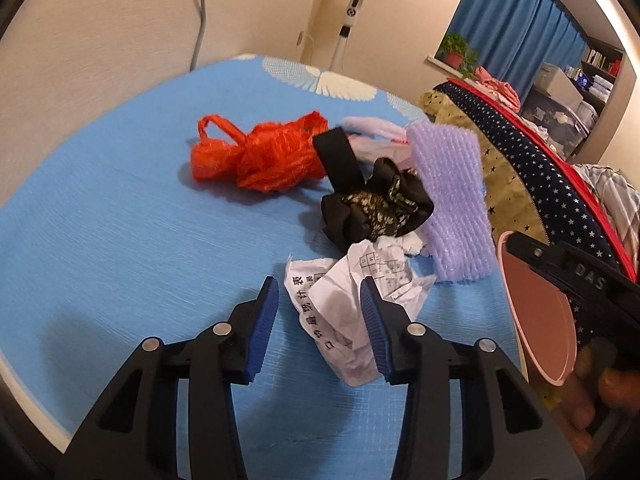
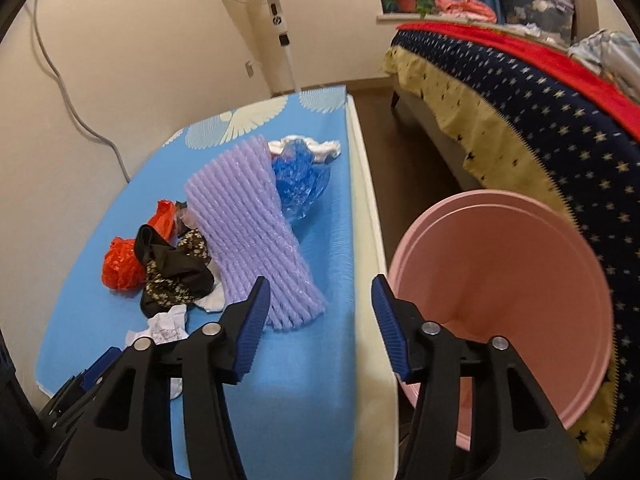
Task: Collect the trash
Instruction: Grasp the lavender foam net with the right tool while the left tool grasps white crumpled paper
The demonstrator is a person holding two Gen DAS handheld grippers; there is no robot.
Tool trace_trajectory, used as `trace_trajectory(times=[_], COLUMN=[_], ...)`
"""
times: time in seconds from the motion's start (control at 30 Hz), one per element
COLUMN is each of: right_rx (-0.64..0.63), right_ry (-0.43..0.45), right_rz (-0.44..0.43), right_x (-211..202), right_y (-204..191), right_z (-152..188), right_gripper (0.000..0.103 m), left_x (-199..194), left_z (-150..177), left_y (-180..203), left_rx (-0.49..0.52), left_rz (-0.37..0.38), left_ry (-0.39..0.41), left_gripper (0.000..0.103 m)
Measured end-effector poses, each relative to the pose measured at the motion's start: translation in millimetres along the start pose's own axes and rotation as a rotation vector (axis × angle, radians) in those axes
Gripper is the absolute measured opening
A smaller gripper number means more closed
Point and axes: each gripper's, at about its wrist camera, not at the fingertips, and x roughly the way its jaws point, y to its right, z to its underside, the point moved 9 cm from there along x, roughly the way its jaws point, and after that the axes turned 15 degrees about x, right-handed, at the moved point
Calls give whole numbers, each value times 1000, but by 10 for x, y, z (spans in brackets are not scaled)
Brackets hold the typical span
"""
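Left wrist view: left gripper (image 1: pixel 320 330) open astride crumpled white printed paper (image 1: pixel 352 312); round pink plastic bin (image 1: pixel 536 320) half-hidden behind right gripper (image 2: pixel 318 330), open, empty.

We see light-blue mattress cover (image 1: pixel 120 208), white fan motifs at far end. Crumpled orange-red plastic bag (image 1: pixel 260 156). Black wad with gold-flecked print (image 1: pixel 376 208). Ribbed lilac foam sleeve (image 2: pixel 248 236). White crumpled paper, black print (image 1: pixel 352 312). Plain pink round bucket (image 2: pixel 500 300). Navy star-patterned bedspread (image 2: pixel 520 92), red trim.

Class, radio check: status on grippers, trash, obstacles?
Left gripper open, straddling paper. Right gripper open, empty, beside bin. Nothing blocking.
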Motion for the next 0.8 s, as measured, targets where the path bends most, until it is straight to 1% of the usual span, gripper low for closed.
trace_trajectory(times=[0.13, 0.27, 0.4, 0.47, 0.5, 0.53, 0.57, 0.6, 0.63, 0.7, 0.8], right_rx=[-13, -14, -40, -45, -49, -52, -55, -59, -64, -74, -93], right_ry=[-40, -76, -80, -84, -84, -83, -81, -79, -76, -73, -49], right_rz=[-13, -17, -6, -1, 2, 3, 2, -1, -3, -11, -32], right_x=[171, 296, 340, 359, 359, 354, 350, 339, 328, 293, 186], right_y=[-36, -63, -92, -88, -90, -92, -96, -108, -119, -158, -243], right_z=[26, 62, 90, 105, 111, 112, 109, 107, 106, 107, 81], right_gripper=[55, 55, 55, 48, 45, 39, 31, 27, 16, 13, 12], left_x=[71, 100, 120, 126, 127, 127, 131, 129, 126, 114, 42], left_z=[36, 22, 15, 9, 7, 7, 6, 8, 7, 14, -16], left_y=[-37, -6, 27, 35, 39, 44, 55, 61, 70, 70, 91], left_rx=[-20, -4, 22, 29, 30, 30, 30, 32, 38, 36, 41], left_rz=[-1, 0, -2, -4, -3, 3, 8, 11, 12, 24, 32], left_ry=[-21, -25, -33, -37, -39, -40, -42, -44, -45, -46, -25], left_gripper=[43, 43, 43, 43, 41, 38, 31, 26, 23, 9, 3])
